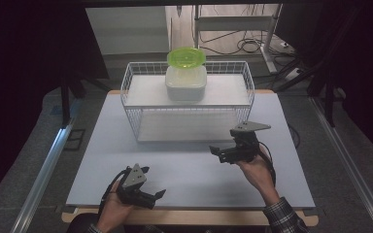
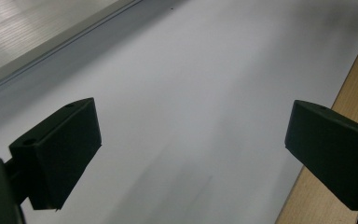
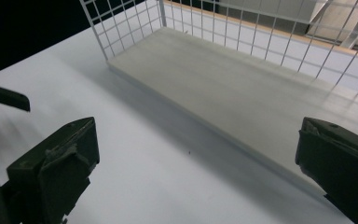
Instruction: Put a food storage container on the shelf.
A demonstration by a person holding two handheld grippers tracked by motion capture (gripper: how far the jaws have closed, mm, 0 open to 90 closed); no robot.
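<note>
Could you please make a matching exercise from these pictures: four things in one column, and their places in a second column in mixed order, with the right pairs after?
Things:
1. green lid
2. white container
3. left gripper
4. right gripper

Places:
A. near the table's front edge, jaws open
B. on the upper shelf of the wire rack
C. on top of the container
D. in front of the rack's lower shelf, jaws open

Pairs: 1-C, 2-B, 3-A, 4-D
</note>
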